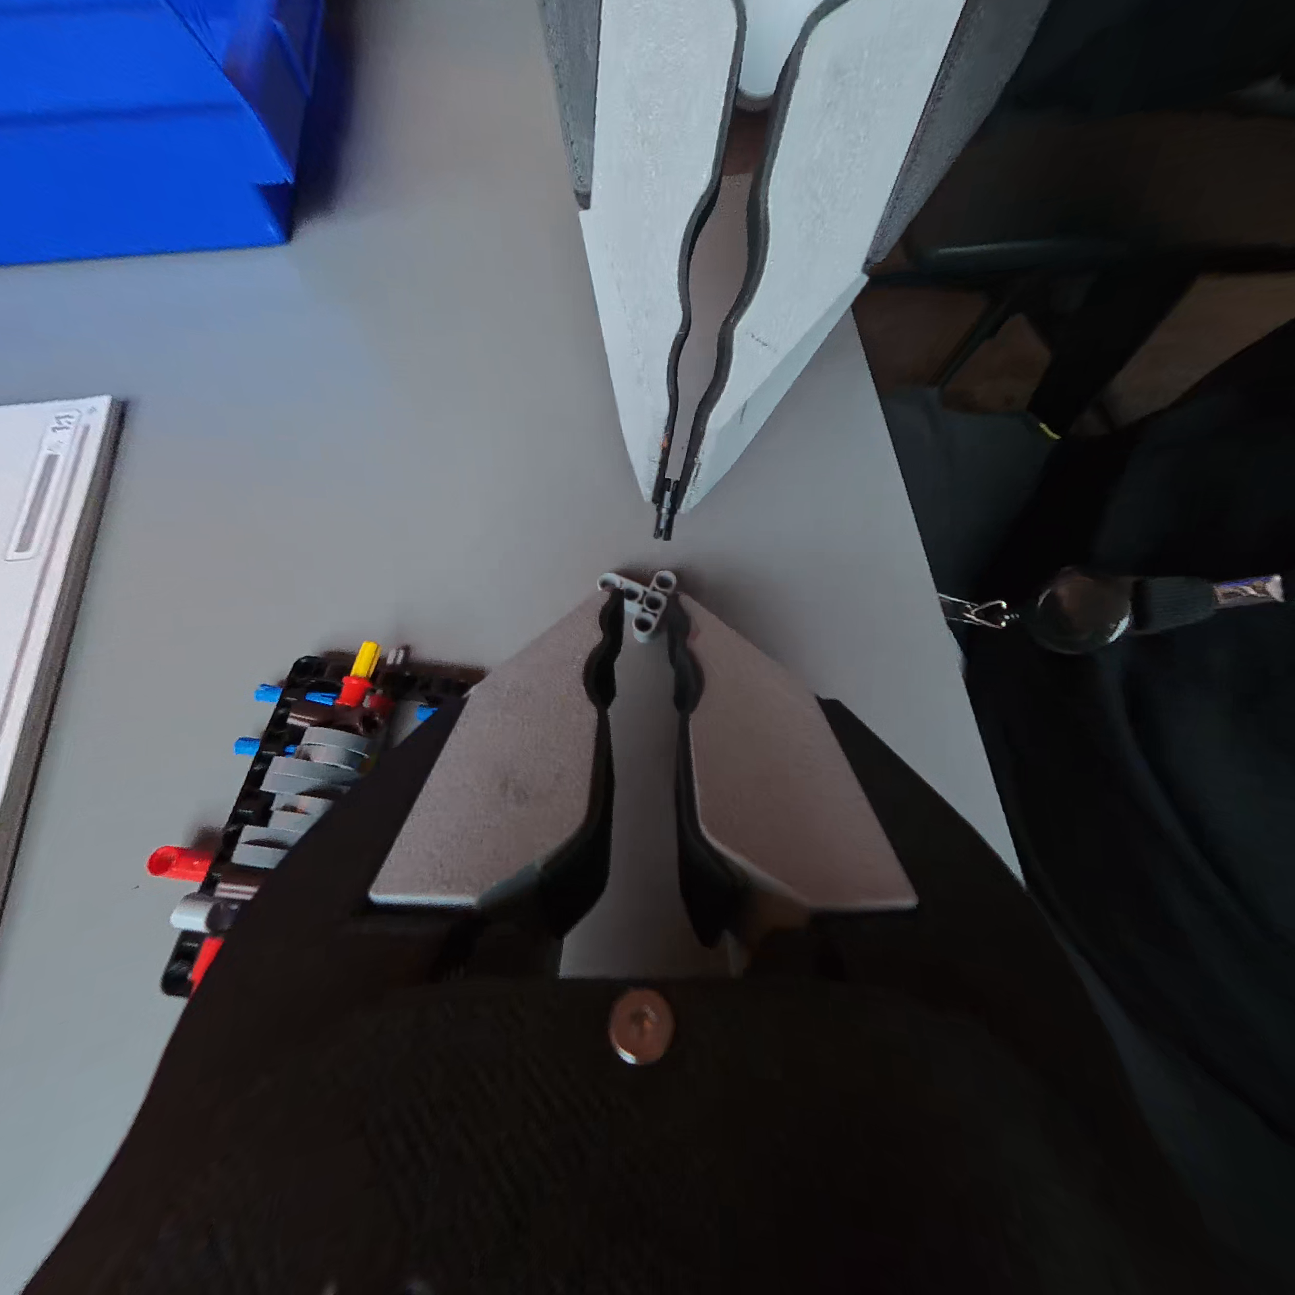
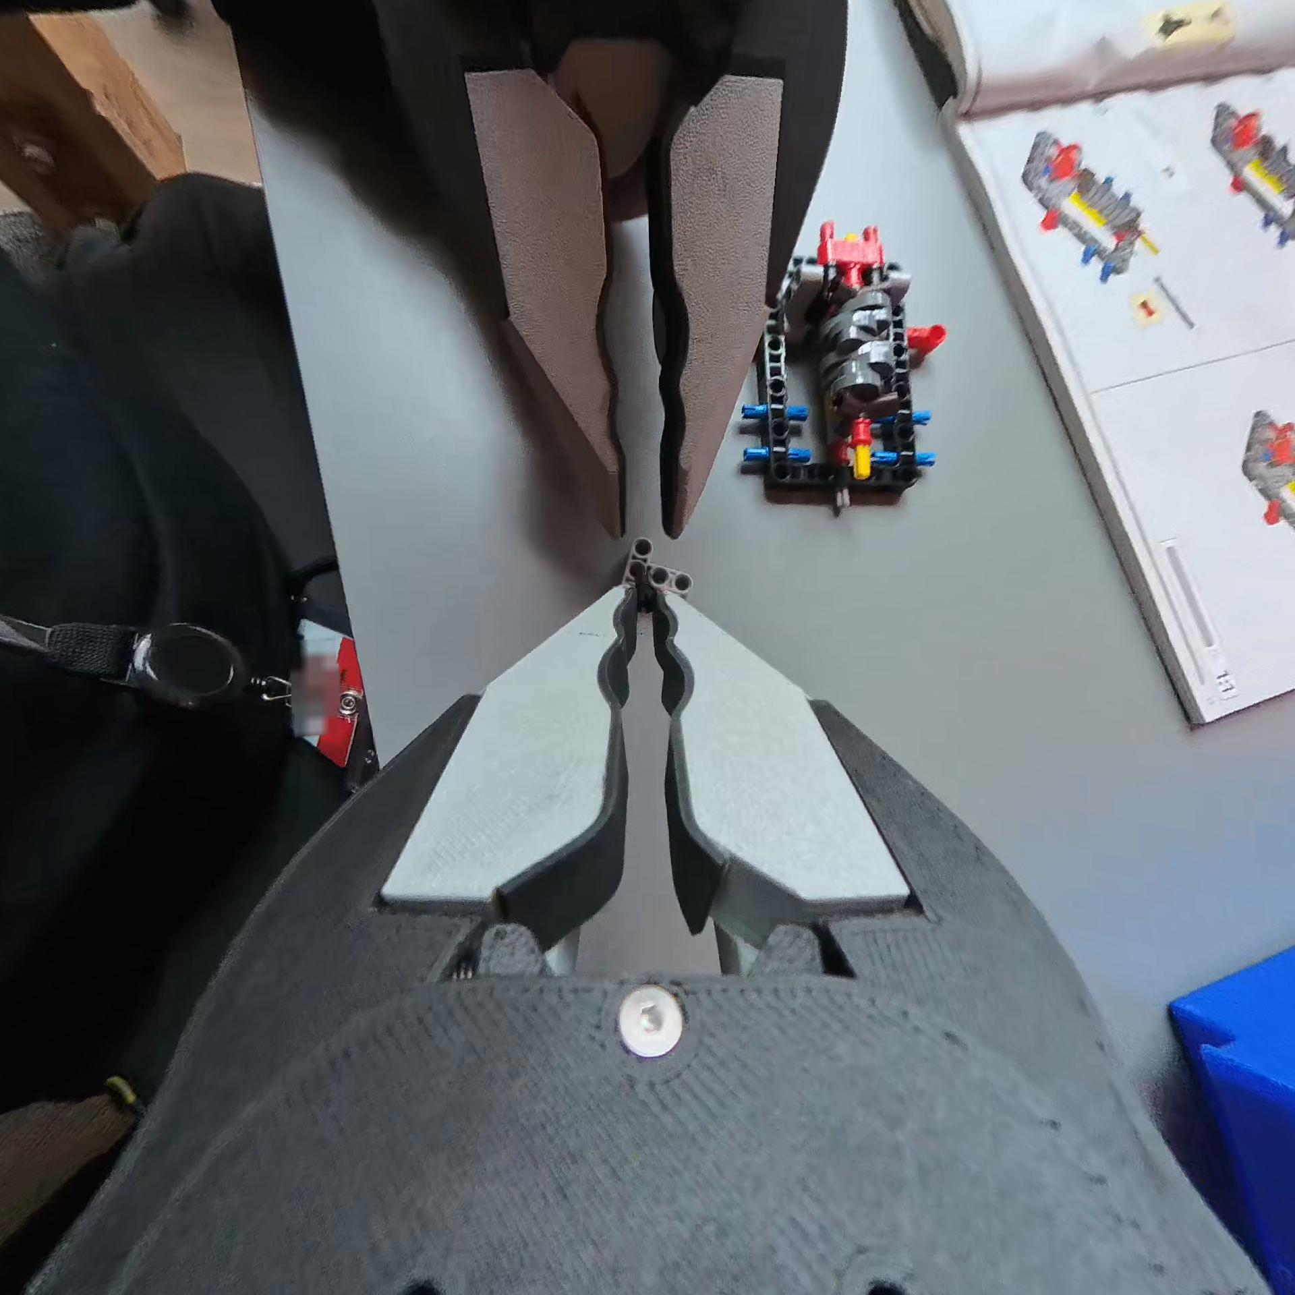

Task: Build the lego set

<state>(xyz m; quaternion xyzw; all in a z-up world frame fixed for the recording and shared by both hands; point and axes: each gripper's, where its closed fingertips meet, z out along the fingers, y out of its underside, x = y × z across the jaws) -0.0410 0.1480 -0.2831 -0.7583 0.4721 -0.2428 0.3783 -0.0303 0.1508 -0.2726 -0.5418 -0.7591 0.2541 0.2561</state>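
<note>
Grey table (image 2: 911, 701) carrying everything, its edge running down the left of the right wrist view. Part-built lego model (image 2: 841, 378), black frame with blue pins and red and yellow parts, lying flat at upper centre-right. Open instruction booklet (image 2: 1149, 392) lying along the right edge, near the model but apart. Blue bin (image 2: 1240, 1093) sitting at lower right corner.

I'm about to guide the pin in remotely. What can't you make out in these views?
- Left wrist view: the left gripper covers much of the model.
- Right wrist view: the black pin is nearly hidden between the right gripper's tips; whether it touches the grey beam is unclear.
- Right wrist view: the booklet is blurred and cut off by the edge.
</note>
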